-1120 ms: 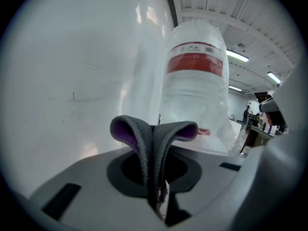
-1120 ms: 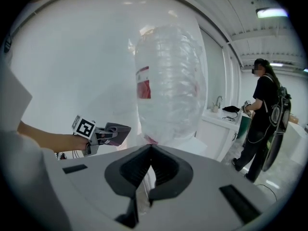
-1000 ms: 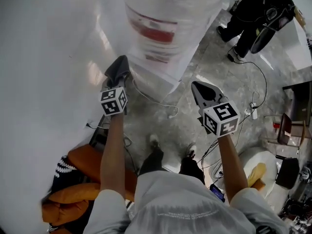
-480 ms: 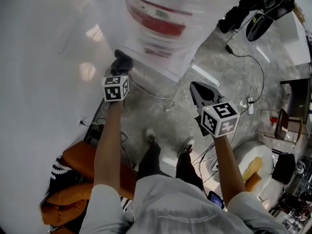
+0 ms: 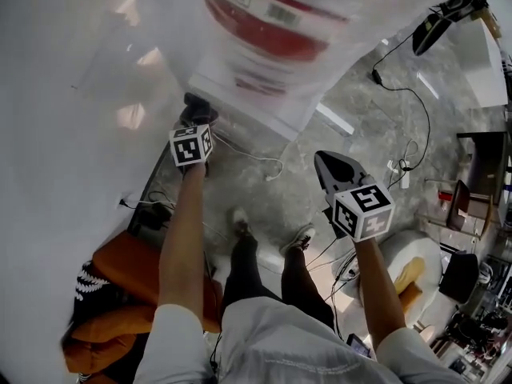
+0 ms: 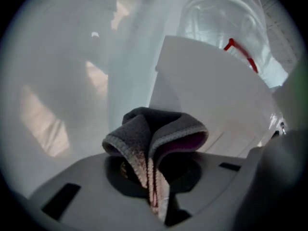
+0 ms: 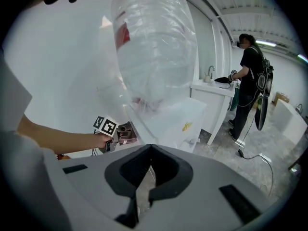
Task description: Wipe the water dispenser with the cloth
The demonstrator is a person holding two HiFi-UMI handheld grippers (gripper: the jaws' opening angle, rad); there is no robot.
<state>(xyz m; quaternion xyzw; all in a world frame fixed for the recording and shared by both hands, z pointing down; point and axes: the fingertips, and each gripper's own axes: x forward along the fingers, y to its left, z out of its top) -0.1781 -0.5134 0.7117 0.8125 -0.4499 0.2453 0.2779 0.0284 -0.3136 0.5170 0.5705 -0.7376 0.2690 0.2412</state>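
Note:
The water dispenser's white body (image 5: pixel 268 102) carries a big clear bottle with a red label (image 5: pixel 268 30). My left gripper (image 5: pixel 194 122) is shut on a folded grey cloth (image 5: pixel 198 107), which sits at the dispenser's lower left corner. In the left gripper view the cloth (image 6: pixel 159 134) bulges out of the left gripper (image 6: pixel 155 186), close to the dispenser's white side panel (image 6: pixel 216 100); whether it touches is unclear. My right gripper (image 5: pixel 330 162) hangs shut and empty over the floor, to the right of the dispenser. The right gripper (image 7: pixel 150 147) looks towards the bottle (image 7: pixel 154 47).
Cables (image 5: pixel 256 162) trail over the grey floor below the dispenser. An orange cushion (image 5: pixel 132 266) lies at the lower left by the white wall (image 5: pixel 72 94). A person in black (image 7: pixel 251 81) stands at a white counter (image 7: pixel 216 93) behind the dispenser. My own feet (image 5: pixel 240 218) are below.
My left gripper has carried the cloth forward to the dispenser's lower left corner. The right gripper has hardly moved. The person in black has slid out of the head view.

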